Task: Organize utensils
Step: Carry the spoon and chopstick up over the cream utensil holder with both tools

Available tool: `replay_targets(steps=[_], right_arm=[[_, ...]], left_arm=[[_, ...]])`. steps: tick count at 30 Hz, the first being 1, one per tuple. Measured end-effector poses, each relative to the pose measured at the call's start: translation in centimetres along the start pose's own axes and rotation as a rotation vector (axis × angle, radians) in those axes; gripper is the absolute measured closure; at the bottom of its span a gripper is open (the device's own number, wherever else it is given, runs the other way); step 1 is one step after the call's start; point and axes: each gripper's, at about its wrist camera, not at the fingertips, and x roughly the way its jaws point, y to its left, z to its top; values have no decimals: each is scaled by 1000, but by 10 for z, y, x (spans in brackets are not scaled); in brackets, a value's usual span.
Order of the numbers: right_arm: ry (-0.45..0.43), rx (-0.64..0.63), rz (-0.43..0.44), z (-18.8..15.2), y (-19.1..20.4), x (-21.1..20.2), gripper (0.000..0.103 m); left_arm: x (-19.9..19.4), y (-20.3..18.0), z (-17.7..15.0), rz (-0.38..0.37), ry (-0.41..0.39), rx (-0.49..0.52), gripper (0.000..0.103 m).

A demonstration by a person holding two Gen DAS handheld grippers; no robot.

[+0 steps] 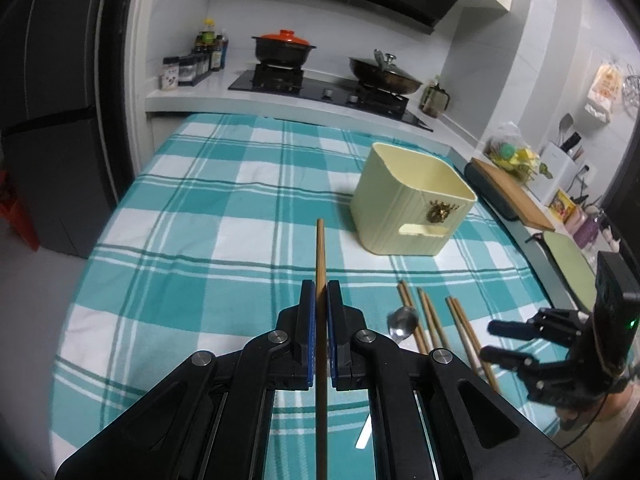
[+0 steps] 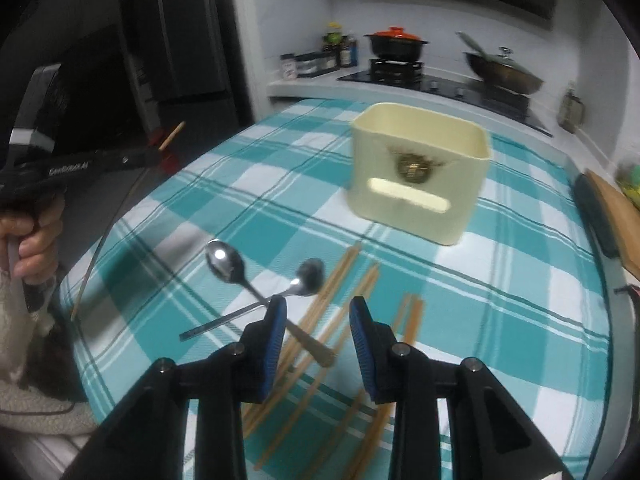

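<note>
You see a woven cotton-like checked cloth (image 1: 208,216), matt and softly creased. The cream container (image 1: 412,208) looks like smooth moulded plastic with a brassy metal ornament (image 1: 440,210). Your chopsticks (image 2: 340,300) read as matt, light wood. The two spoons (image 2: 240,276) are polished, mirror-bright metal. Both grippers are matt black plastic with ribbed blue pads (image 2: 276,344).

The right gripper (image 2: 318,312) hangs with jaws parted and empty over scattered chopsticks (image 2: 340,280) and two crossed spoons (image 2: 228,266) on the checked table (image 2: 500,300); a cream holder (image 2: 420,168) stands beyond
</note>
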Motion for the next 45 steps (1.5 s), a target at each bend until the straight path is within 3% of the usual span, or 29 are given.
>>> replay_targets(steps=[3, 6, 14, 16, 17, 18, 21, 25, 36, 45], right_arm=[[46, -99, 82, 11, 35, 35, 65], [119, -184, 147, 20, 67, 76, 42], [218, -276, 140, 31, 104, 166, 40], [175, -310, 141, 32, 110, 169, 44], [168, -301, 135, 33, 108, 169, 59], [168, -282, 128, 36, 106, 168, 59], [135, -244, 109, 39, 97, 158, 59], [54, -165, 123, 44, 76, 112, 59], [-115, -62, 47, 42, 29, 3, 60], [-163, 40, 4, 40, 1, -23, 61]], left_arm=[[0, 13, -5, 24, 6, -26, 100], [0, 24, -12, 42, 16, -50, 100], [2, 43, -24, 67, 43, -88, 100], [4, 45, -25, 73, 47, -89, 100], [4, 46, -26, 75, 47, -91, 100], [3, 47, -26, 77, 45, -91, 100], [-1, 46, -24, 74, 28, -90, 100], [-4, 39, -20, 62, 4, -74, 100], [-11, -5, -5, -18, -35, -12, 100], [-15, -42, 13, -44, -95, 20, 100]])
